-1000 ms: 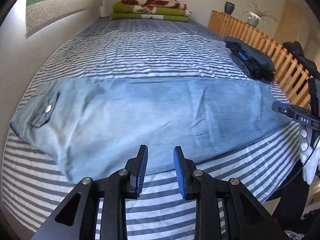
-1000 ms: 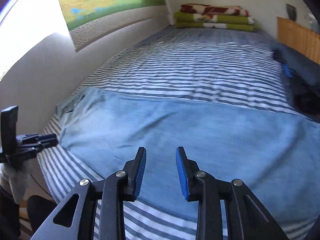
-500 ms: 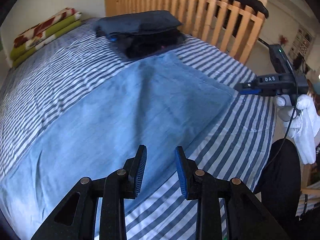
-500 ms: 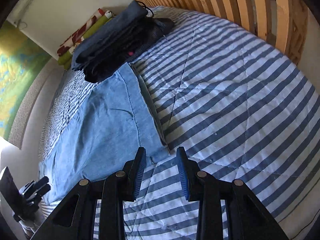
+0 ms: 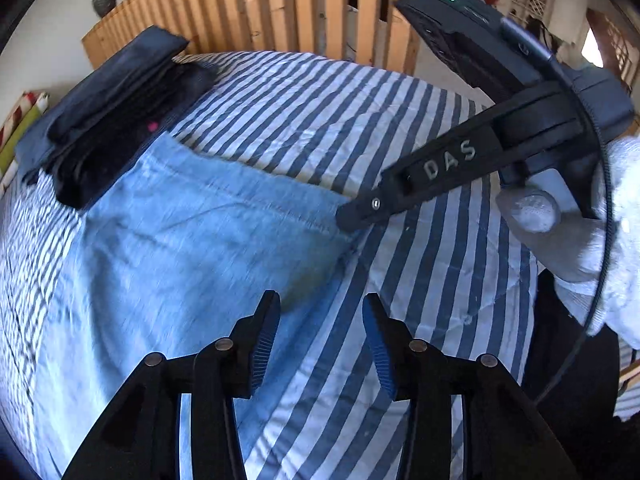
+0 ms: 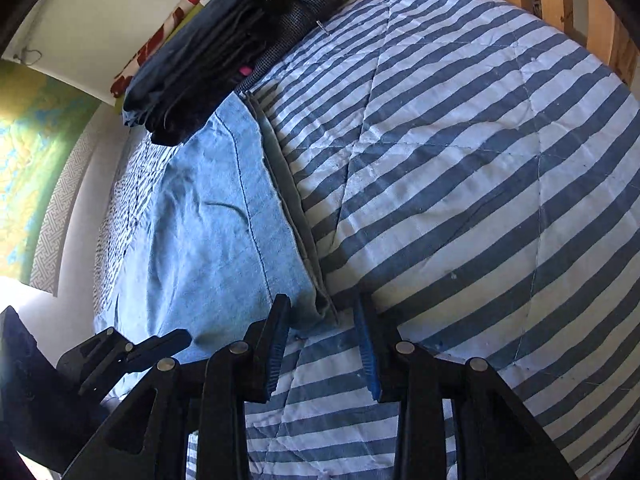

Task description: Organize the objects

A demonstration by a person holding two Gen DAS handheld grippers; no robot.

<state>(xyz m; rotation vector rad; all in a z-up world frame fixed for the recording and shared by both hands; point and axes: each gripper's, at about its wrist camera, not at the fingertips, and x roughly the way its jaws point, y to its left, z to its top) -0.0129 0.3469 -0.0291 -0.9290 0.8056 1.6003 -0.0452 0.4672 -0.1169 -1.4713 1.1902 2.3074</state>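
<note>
Light blue jeans (image 5: 180, 240) lie folded flat across the striped bedcover (image 5: 400, 120). My left gripper (image 5: 320, 312) hovers over the hem end's near edge. Its jaws are opening, with only the cloth's edge below the gap. In the left wrist view my right gripper (image 5: 352, 216) points down at the hem's far corner, held by a white-gloved hand (image 5: 580, 240). In the right wrist view the jeans (image 6: 208, 220) end in a corner that lies between the right gripper's (image 6: 323, 308) closing jaws, and the pads stand clear of the cloth. The left gripper (image 6: 160, 344) shows at lower left.
A stack of dark folded clothes (image 5: 112, 120) sits on the bed past the jeans, also in the right wrist view (image 6: 224, 48). A wooden slatted rail (image 5: 280, 8) borders the bed. Folded red and green blankets (image 6: 160, 36) lie at the far end.
Both views have swung from the jeans' long side to their hem end by the wooden rail. The left jaws have widened. The right gripper now stands over the hem corner.
</note>
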